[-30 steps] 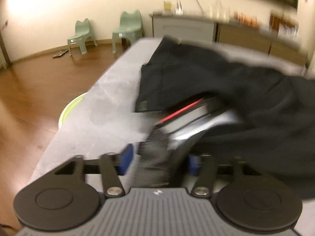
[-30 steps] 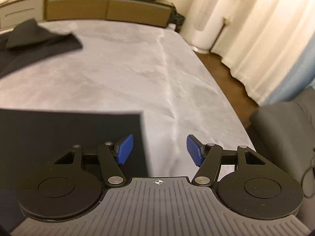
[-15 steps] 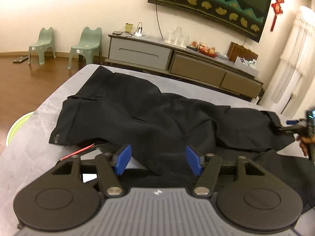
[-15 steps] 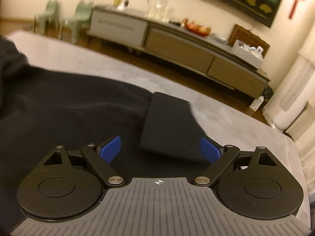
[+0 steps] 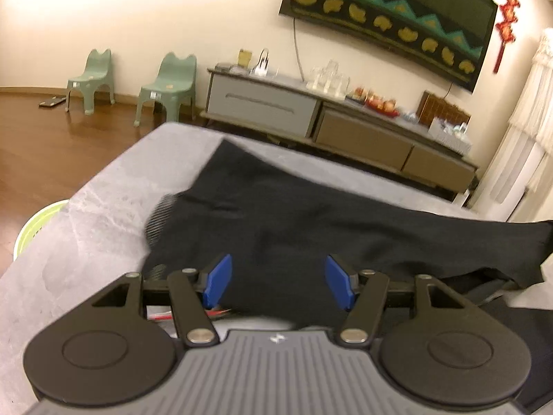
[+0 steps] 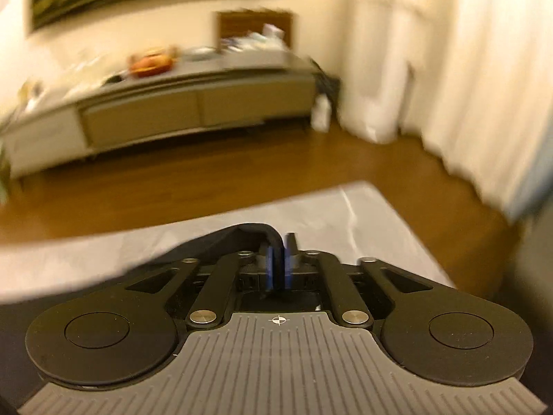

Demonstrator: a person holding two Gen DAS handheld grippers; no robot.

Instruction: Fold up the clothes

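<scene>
A black garment (image 5: 311, 218) lies spread across the grey table (image 5: 86, 242). In the left wrist view my left gripper (image 5: 278, 285) hovers low over its near part, open, with the blue pads apart and cloth below them, not pinched. In the right wrist view my right gripper (image 6: 278, 266) has its jaws closing, and the blue pads meet on a fold of the black garment (image 6: 242, 233) that arches up over them. The picture is blurred by motion. The garment trails off to the left over the table (image 6: 345, 214).
A low sideboard (image 5: 311, 114) with glasses and fruit runs along the far wall. Two green chairs (image 5: 169, 83) stand on the wooden floor. A green basket (image 5: 34, 228) sits by the table's left edge. White curtains (image 6: 466, 86) hang at the right.
My right gripper went from open over the garment's edge to shut on a fold and swung up towards the table's far corner. My left gripper has let go of the cloth and shifted slightly.
</scene>
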